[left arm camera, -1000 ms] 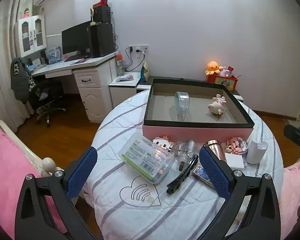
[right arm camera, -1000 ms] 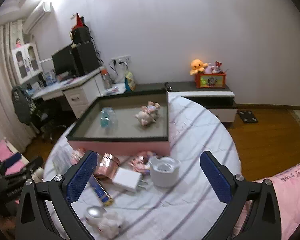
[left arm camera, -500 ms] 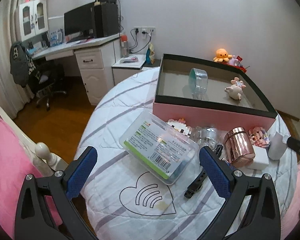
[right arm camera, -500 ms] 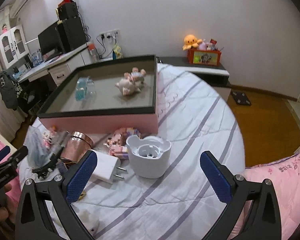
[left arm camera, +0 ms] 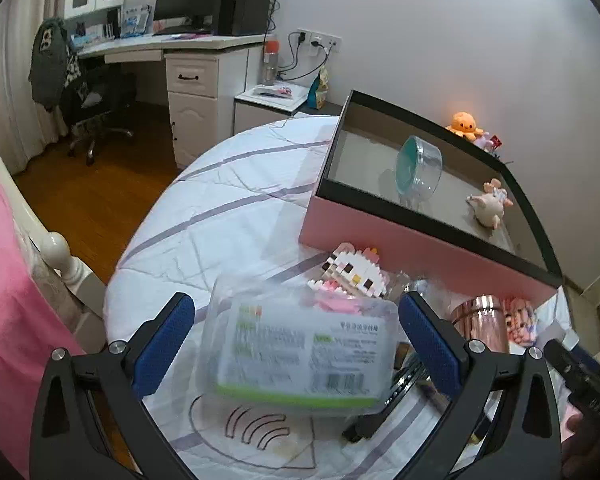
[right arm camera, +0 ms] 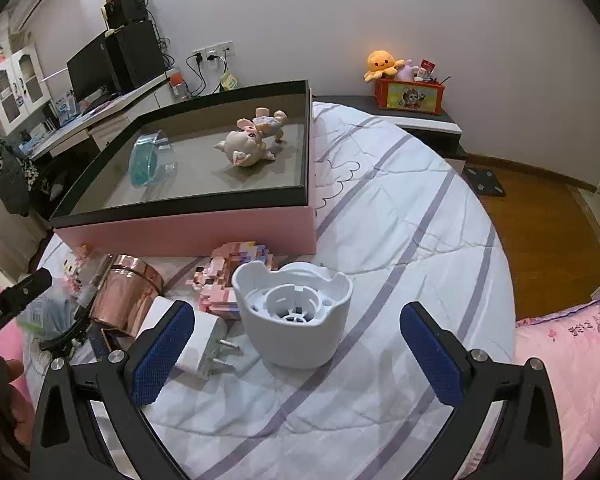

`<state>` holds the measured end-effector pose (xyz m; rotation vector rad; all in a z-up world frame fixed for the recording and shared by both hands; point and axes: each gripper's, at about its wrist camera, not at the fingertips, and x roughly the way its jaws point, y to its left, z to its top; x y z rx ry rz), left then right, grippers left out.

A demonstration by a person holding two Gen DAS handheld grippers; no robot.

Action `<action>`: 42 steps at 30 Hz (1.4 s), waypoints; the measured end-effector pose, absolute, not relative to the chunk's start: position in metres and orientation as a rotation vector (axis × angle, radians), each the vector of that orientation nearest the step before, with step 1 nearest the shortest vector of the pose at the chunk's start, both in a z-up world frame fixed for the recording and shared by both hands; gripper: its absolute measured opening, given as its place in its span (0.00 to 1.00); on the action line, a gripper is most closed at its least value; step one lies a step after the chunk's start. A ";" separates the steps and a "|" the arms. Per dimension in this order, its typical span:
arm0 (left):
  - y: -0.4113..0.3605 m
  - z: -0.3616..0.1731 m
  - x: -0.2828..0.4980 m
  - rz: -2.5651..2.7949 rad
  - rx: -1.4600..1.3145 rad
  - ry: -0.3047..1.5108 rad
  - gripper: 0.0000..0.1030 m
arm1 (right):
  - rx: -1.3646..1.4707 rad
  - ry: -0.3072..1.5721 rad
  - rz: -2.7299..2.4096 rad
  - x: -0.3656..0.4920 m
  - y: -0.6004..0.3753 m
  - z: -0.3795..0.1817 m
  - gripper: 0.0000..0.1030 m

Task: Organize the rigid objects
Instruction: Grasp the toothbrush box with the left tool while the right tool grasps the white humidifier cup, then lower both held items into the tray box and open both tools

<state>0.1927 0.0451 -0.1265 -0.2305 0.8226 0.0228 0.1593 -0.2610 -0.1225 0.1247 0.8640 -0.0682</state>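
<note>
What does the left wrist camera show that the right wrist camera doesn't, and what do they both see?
Only the left wrist view shows the heart print on the cover and the left gripper open around the plastic box. Only the right wrist view shows the white cup, the plug and the open right gripper. Both show the pink tray holding the jar and the pig, plus the copper tin.

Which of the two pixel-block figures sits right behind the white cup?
The pink-and-purple block figure, touching the white cup. The white-faced block figure lies far left, beyond the copper tin.
</note>
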 end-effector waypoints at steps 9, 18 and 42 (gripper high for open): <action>0.042 -0.138 0.194 -0.055 -0.229 0.835 0.93 | 0.133 0.907 -0.039 0.171 -0.265 -0.137 0.76; 0.026 -0.149 0.196 -0.060 -0.092 0.894 0.92 | 0.141 0.910 -0.021 0.172 -0.264 -0.140 0.75; 0.030 -0.076 0.187 -0.149 -0.051 0.734 0.91 | 0.162 0.787 0.120 0.164 -0.253 -0.078 0.53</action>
